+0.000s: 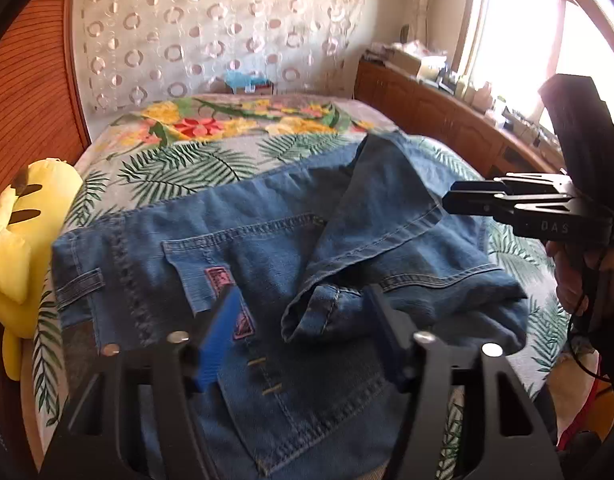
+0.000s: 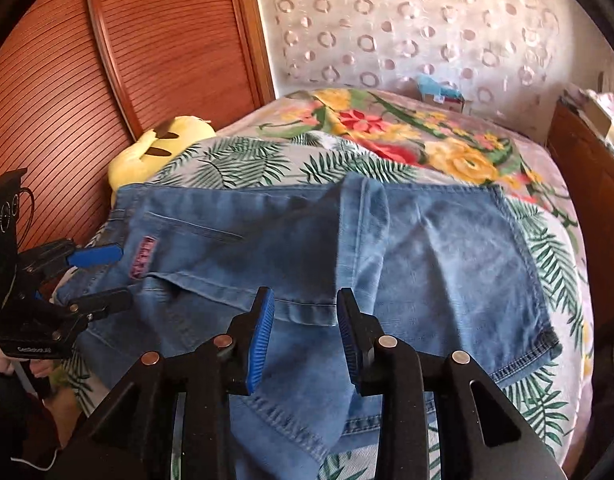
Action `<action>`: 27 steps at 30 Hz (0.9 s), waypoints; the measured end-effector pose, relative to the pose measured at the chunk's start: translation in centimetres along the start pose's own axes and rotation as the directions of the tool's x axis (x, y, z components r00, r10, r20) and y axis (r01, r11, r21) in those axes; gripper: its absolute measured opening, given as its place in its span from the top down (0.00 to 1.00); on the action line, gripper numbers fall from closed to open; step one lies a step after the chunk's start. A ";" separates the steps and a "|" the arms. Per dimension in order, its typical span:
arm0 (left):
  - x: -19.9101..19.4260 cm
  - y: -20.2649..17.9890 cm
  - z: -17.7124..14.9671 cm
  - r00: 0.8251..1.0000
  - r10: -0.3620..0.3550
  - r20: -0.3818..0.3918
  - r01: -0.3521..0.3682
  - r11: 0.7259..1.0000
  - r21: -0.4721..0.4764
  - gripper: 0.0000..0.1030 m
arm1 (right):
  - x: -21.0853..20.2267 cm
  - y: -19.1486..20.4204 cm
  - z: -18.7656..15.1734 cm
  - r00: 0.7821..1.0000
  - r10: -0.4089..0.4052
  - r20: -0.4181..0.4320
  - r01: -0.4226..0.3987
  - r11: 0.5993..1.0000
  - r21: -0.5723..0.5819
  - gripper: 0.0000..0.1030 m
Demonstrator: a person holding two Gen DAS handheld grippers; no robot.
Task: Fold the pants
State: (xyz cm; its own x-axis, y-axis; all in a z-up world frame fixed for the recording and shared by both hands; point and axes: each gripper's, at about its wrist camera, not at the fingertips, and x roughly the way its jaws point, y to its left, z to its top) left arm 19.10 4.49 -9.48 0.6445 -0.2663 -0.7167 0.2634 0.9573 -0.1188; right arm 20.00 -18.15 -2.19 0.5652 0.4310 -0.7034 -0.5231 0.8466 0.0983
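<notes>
Jeans half-folded on bed, left gripper and right gripper jaws both open, empty; grab near folded edge, lift evenly, keep hems aligned.

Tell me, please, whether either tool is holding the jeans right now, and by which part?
Neither. The left tool and right tool both stand open above the jeans, gripping nothing.
</notes>
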 end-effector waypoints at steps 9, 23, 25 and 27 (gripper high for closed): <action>2.6 -0.2 -0.5 0.995 -0.054 -0.081 0.053 0.999 -0.009 0.68 | 3.6 0.5 0.8 0.997 0.003 -0.074 -0.001 1.000 0.019 0.63; -2.5 -1.5 -0.8 0.996 -0.085 0.017 0.084 0.995 0.047 0.94 | 1.5 2.7 2.9 0.997 0.052 0.056 -0.052 0.999 -0.003 0.95; -3.9 -1.5 -0.8 0.995 -0.085 0.042 0.083 0.995 0.051 0.94 | 1.0 3.9 3.6 0.995 0.063 0.078 -0.061 0.998 -0.023 0.95; -5.6 -1.1 -0.8 0.994 -0.083 0.074 0.080 0.996 0.046 0.94 | 0.6 5.2 4.4 0.993 0.076 0.093 -0.072 0.996 -0.042 0.95</action>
State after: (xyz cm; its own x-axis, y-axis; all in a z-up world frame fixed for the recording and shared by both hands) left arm 14.67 5.04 -5.87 0.6719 -0.3523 -0.6514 0.3464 0.9270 -0.1441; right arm 20.45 -12.16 1.01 0.5804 0.5212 -0.6257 -0.5892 0.7991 0.1192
